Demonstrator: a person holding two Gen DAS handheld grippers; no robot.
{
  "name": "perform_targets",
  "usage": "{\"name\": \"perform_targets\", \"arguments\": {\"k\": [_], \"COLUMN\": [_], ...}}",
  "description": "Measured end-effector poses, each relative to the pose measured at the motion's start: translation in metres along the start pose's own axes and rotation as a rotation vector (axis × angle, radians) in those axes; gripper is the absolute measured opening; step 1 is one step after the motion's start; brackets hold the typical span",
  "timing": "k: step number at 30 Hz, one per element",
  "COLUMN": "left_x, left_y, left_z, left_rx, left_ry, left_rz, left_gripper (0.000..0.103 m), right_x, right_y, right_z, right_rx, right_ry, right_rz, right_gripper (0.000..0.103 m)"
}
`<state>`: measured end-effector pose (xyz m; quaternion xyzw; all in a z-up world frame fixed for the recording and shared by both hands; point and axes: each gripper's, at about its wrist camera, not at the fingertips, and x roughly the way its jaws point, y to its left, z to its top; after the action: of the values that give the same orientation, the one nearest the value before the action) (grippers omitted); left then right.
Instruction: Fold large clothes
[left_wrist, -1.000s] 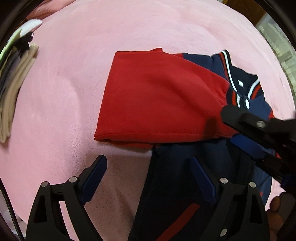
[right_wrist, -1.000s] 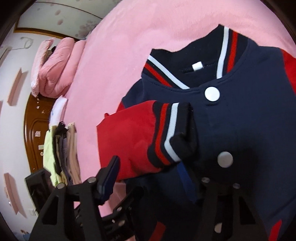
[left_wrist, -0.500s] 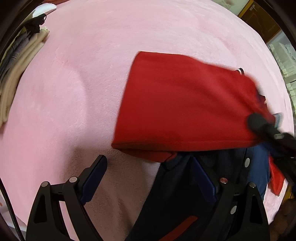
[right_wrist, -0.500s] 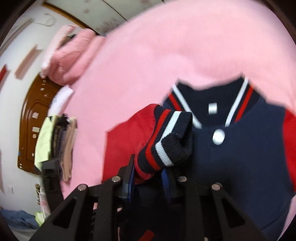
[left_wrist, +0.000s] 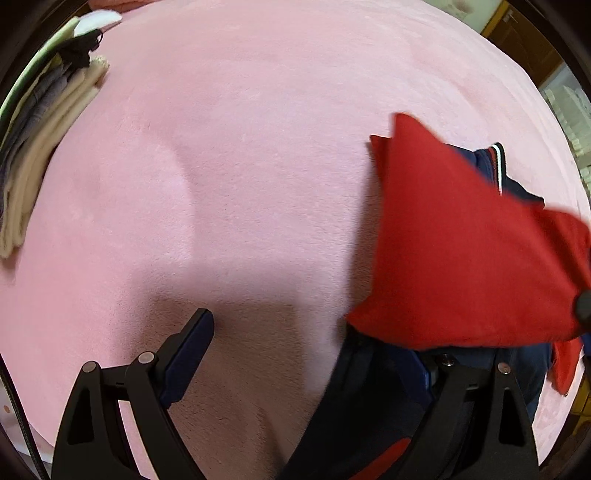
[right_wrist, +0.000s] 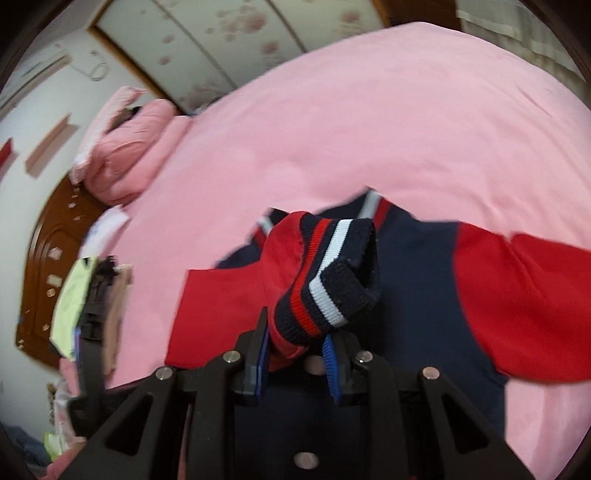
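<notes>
My right gripper (right_wrist: 295, 354) pinches the ribbed striped cuff (right_wrist: 332, 273) of the jacket (right_wrist: 417, 295), lifting its red sleeve (left_wrist: 461, 258) above the plush pink bed (left_wrist: 240, 147); my left gripper (left_wrist: 314, 354) jaws spread wide.

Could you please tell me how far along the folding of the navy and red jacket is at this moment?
Done: the jacket lies buttoned, front up, on the pink bed. In hand: the right gripper grips one red sleeve's striped cuff and holds it above the navy body; the left gripper is open. Left: the other red sleeve is spread out sideways, and the body is unfolded.
</notes>
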<state>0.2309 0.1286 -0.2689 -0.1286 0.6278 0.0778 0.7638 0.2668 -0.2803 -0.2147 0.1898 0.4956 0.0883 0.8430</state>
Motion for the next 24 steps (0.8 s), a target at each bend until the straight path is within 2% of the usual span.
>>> {"name": "perform_targets", "arguments": {"k": [4,6,8,11,14,17,19,21,22,24], "left_x": [0.000,0.003,0.002,0.003,-0.004,-0.025,-0.044,-0.062,-0.069,-0.075], "left_y": [0.014,-0.004,0.005,0.009,0.012,0.013,0.017,0.008,0.007,-0.001], "left_z": [-0.007,-0.005,0.004,-0.002,-0.007,-0.022,-0.032,-0.031,-0.030,-0.023], "left_rx": [-0.006,0.009,0.018,0.025,0.023,0.032,0.056,0.078,0.095,0.110], "left_ry": [0.004,-0.001,0.002,0.000,0.005,-0.014,-0.046,-0.068,-0.070,-0.070], "left_rz": [-0.007,0.006,0.012,0.026,0.017,0.036,0.050,0.017,-0.039,-0.143], "left_gripper": [0.090,0.090,0.090,0.090,0.090,0.090,0.090,0.090,0.090,0.090], "right_x": [0.007,0.008,0.008,0.009,0.008,-0.012,-0.029,-0.041,-0.046,-0.042], "right_y": [-0.024,-0.034,-0.040,-0.048,-0.055,-0.055,-0.049,-0.045,-0.042,-0.035], "right_z": [-0.006,-0.009,-0.011,-0.016,-0.016,-0.015,-0.015,-0.016,-0.018,-0.022], "right_rx": [0.068,0.110,0.133,0.157,0.182,0.178,0.147,0.159,0.179,0.190], "right_ry": [0.038,0.048,0.050,0.055,0.073,0.025,-0.045,-0.099,-0.131,-0.139], "right_rz": [-0.117,-0.155,-0.194,-0.188,-0.186,-0.234,-0.257,-0.203,-0.140,-0.030], "right_gripper": [0.025,0.025,0.025,0.026,0.033,0.045,0.046,0.046,0.046,0.046]}}
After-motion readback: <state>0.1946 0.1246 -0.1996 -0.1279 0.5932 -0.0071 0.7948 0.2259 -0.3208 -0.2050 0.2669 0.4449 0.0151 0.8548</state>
